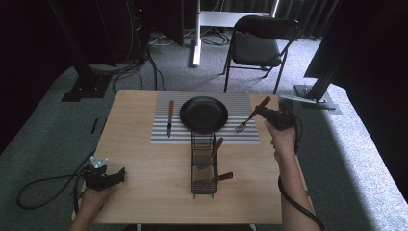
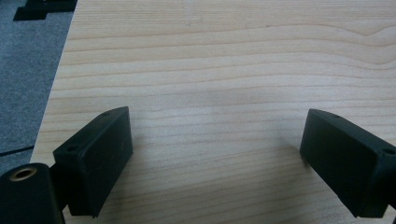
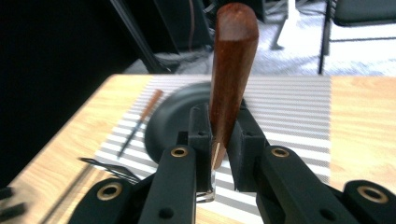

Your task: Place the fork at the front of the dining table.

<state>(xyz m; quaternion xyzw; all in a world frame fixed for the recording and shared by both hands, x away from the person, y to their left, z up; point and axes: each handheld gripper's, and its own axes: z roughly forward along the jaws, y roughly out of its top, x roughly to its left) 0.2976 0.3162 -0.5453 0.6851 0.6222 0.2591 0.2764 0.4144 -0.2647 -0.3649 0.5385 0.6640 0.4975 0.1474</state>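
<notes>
While the right gripper (image 1: pixel 266 115) clamps the wooden-handled steel fork (image 1: pixel 250 117) at the upper right of the high view, the place setting looks about half done. Its jaws pinch the smooth reddish-brown handle (image 3: pixel 232 77), and the tines hang just over the right part of the grey-and-white striped placemat (image 1: pixel 240 137), beside the round matte black plate (image 1: pixel 204 114) at the mat's centre. A slim knife with a wooden handle (image 1: pixel 170 118) already lies on the mat's left strip, near the plate but not touching it. By my judgement, the fork has yet to be laid flat on the mat to the right of the plate, and at least two more brown-handled utensils sit in the black wire-mesh caddy (image 1: pixel 203 166) in the middle of the frame, so some work may remain. The left gripper (image 1: pixel 102 177) rests at the lower left over the pale, straight-grained wooden table (image 2: pixel 224 65), its blocky black jaws spread wide with nothing between them. The plate looks dull and shallow; the caddy is an open grid of thin wire.
</notes>
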